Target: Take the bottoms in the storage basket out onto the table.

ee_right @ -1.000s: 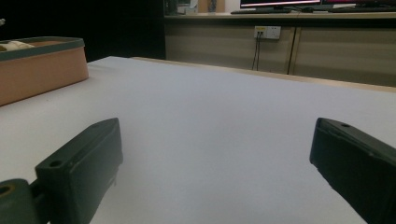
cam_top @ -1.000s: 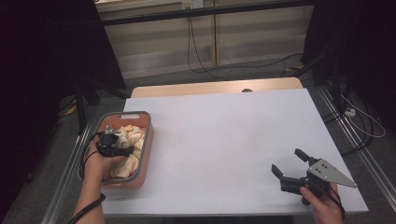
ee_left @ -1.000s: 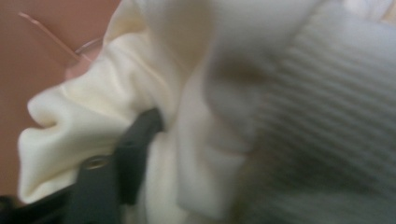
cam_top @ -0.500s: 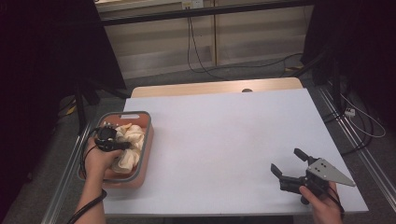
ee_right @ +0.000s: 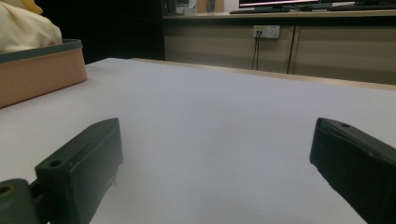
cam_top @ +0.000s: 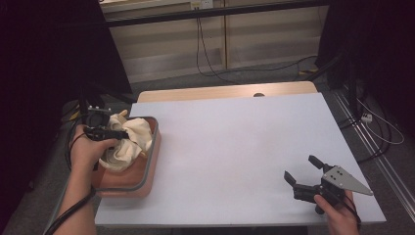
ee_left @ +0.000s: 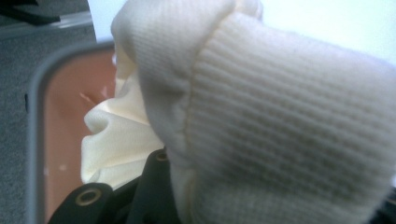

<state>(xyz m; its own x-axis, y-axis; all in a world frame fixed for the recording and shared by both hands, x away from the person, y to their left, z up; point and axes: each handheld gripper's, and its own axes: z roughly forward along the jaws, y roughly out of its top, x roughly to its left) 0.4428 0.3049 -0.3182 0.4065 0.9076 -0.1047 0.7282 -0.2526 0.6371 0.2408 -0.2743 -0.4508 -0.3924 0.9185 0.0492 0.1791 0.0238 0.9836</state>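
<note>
**Cream cloth gripped over the pink bin**

The cream cloth (cam_top: 128, 142) sits bunched at the left edge of the table, rising out of the pink bin (cam_top: 151, 161) with the grey rim. Part of it is ribbed knit and part a smoother, paler fabric; in the left gripper view the ribbed fold (ee_left: 289, 126) crowds right up to the camera, with the smoother folds (ee_left: 116, 140) hanging below it toward the bin's pink floor. A small yellowish bit shows at the top of the heap, too small to identify.

The left gripper (cam_top: 105, 133) is over the near-left part of the bin, its jaws clamped on the cloth, a bunch of fabric pinched between them. The jaws have just closed onto the cloth. The person's left hand (cam_top: 88, 152) wraps the gripper's body, and a black cable trails down along the forearm.

The bin stands at the table's left side, its long side running away from the person, its rim just inside the table edge. The white table (cam_top: 244, 147) stretches bare to the right of it.

Well apart, near the front right corner, the right gripper (cam_top: 306, 177) hovers low over the tabletop, held in the right hand (cam_top: 337, 210). Its jaws stand wide with nothing between them; the right gripper view shows only the white surface in the gap, and the bin (ee_right: 42, 70) far off to one side.
</note>
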